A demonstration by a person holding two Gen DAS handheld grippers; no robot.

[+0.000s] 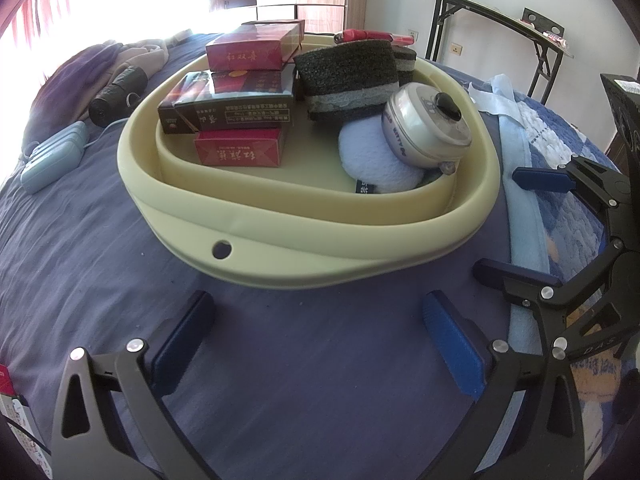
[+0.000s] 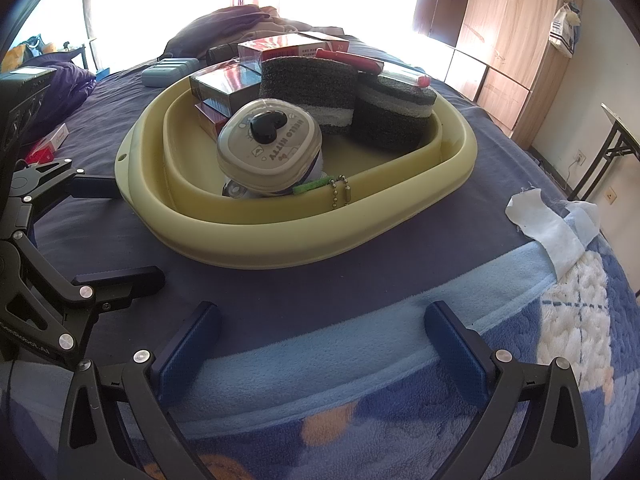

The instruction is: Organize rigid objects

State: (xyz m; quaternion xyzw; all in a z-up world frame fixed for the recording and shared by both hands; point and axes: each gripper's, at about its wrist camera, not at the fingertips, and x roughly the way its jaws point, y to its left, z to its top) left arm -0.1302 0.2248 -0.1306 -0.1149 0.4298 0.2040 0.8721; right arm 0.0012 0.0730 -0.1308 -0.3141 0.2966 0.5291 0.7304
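Purple bedding covers the bed (image 1: 100,260), carrying a cream basin (image 1: 320,240) packed with red boxes (image 1: 240,148). Left tongs (image 1: 316,332) and right tongs (image 2: 320,340) gape wide, empty, near its rim.

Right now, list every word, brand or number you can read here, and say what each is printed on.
"HELLO KITTY": lid of the round silver tin with a black heart knob, printed upside down in the right wrist view.
"KITTY": the same tin's side wall.
"10": top red cigarette carton.
"DAS": right gripper frame, cut off.
Chinese characters on the red cartons and the dark carton: too small to read reliably.
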